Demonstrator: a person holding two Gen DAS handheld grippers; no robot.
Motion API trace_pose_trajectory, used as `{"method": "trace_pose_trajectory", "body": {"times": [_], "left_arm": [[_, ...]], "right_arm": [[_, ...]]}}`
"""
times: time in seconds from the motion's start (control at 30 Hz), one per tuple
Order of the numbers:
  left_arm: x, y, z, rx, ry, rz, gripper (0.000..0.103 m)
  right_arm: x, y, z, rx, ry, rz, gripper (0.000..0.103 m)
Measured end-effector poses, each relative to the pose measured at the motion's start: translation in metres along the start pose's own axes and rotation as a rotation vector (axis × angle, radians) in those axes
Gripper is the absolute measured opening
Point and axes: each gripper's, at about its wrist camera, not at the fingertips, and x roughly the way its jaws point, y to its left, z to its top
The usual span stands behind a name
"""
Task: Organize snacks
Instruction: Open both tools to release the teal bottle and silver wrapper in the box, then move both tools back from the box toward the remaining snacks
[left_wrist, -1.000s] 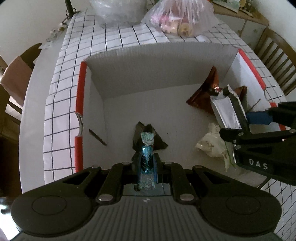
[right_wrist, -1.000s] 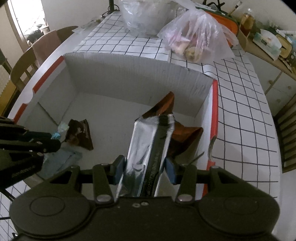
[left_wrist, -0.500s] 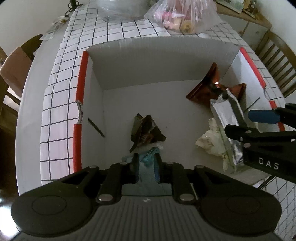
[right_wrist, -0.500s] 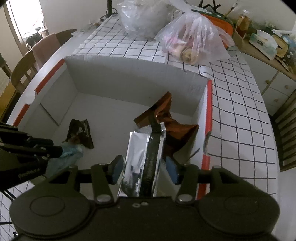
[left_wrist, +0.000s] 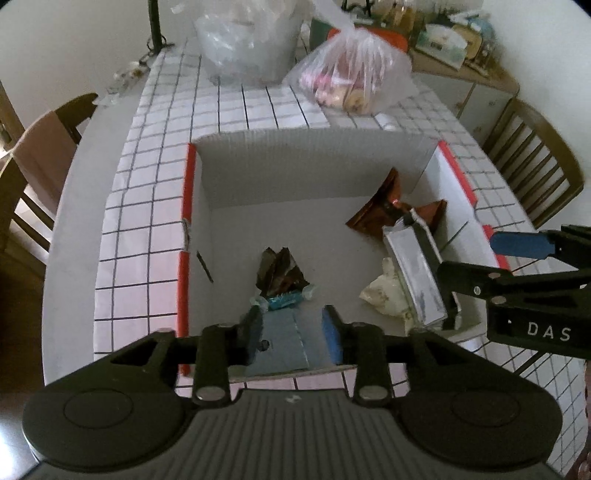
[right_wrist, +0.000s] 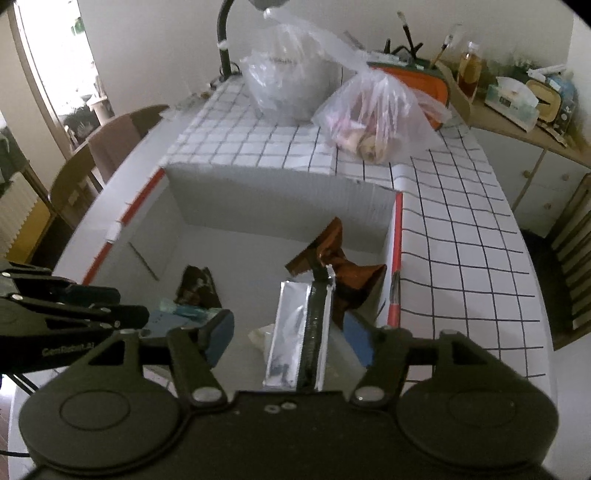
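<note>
Cream snack (left_wrist: 384, 291) clear in left view; mostly hidden right.

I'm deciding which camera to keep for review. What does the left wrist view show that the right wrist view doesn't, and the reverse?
Only the left wrist view: the chair right of the table, and all of the cream wrapper.

Only the right wrist view: the window on the left and the tissue box on the counter.

Both: the white box, silver pouch, brown wrapper, dark wrapper, blue candy and plastic bag. The left tool and right tool are opening, gripping nothing.
</note>
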Motion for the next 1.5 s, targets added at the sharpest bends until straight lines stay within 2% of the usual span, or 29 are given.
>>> {"method": "trace_pose_trajectory", "body": {"times": [0.07, 0.2, 0.3, 0.4, 0.67, 0.73, 0.87, 1.13, 1.3, 1.5], "left_arm": [[-0.011, 0.002, -0.003, -0.005, -0.029, -0.007, 0.053], [-0.031, 0.003, -0.009, -0.001, -0.071, -0.02, 0.054], [-0.045, 0.004, -0.015, 0.002, -0.103, -0.027, 0.058], [-0.058, 0.005, -0.02, 0.003, -0.132, -0.038, 0.061], [-0.088, 0.005, -0.042, 0.016, -0.188, -0.064, 0.065], [-0.095, 0.006, -0.049, 0.015, -0.205, -0.073, 0.067], [-0.109, 0.011, -0.065, 0.004, -0.229, -0.08, 0.073], [-0.121, 0.018, -0.099, 0.005, -0.241, -0.096, 0.079], [-0.117, 0.02, -0.123, 0.011, -0.215, -0.101, 0.079], [-0.106, 0.026, -0.15, 0.012, -0.17, -0.1, 0.079]], "right_arm": [[-0.009, 0.002, -0.002, 0.007, -0.015, 0.009, 0.07], [-0.026, 0.007, -0.006, 0.012, -0.043, 0.021, 0.078], [-0.038, 0.011, -0.01, 0.016, -0.062, 0.027, 0.081], [-0.048, 0.016, -0.015, 0.021, -0.078, 0.029, 0.089], [-0.078, 0.032, -0.032, 0.009, -0.116, 0.061, 0.092], [-0.086, 0.036, -0.037, 0.012, -0.13, 0.066, 0.102], [-0.097, 0.043, -0.048, 0.015, -0.142, 0.085, 0.102], [-0.111, 0.058, -0.077, 0.004, -0.145, 0.106, 0.103], [-0.11, 0.061, -0.104, 0.011, -0.122, 0.106, 0.103], [-0.093, 0.047, -0.134, 0.104, -0.06, 0.062, 0.103]]}}
